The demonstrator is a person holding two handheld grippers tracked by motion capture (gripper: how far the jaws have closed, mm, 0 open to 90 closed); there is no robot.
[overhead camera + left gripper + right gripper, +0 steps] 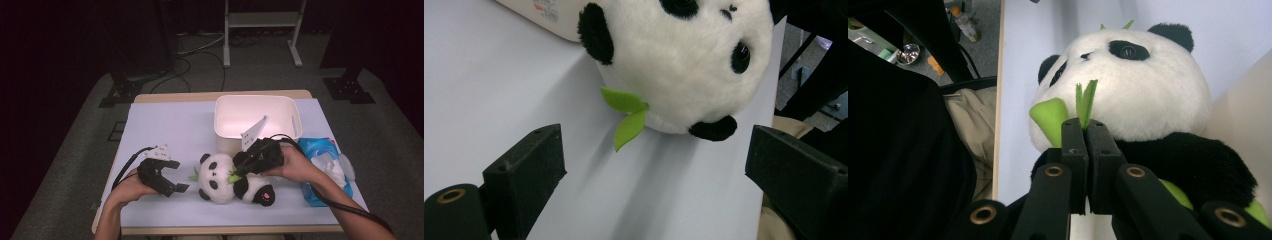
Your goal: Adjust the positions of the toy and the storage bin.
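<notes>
A black-and-white panda plush (220,182) lies on the white table cover, close to the front edge. My right gripper (234,176) reaches in from the right and is shut on a thin green felt leaf (1086,102) at the panda's chest, just below its head (1148,85). In the right gripper view the jaws meet around the leaf, at the right gripper (1085,127). My left gripper (177,176) rests open to the left of the panda, apart from it. The left gripper view has the head (684,65) and two more green leaves (626,112) beyond the wide-set jaws of the left gripper (654,145).
A white plastic bin (255,98) stands just behind the panda, its inside bare. A blue packet of wipes (320,149) lies at the right edge under my right forearm. The table's front edge (220,230) is close to the panda.
</notes>
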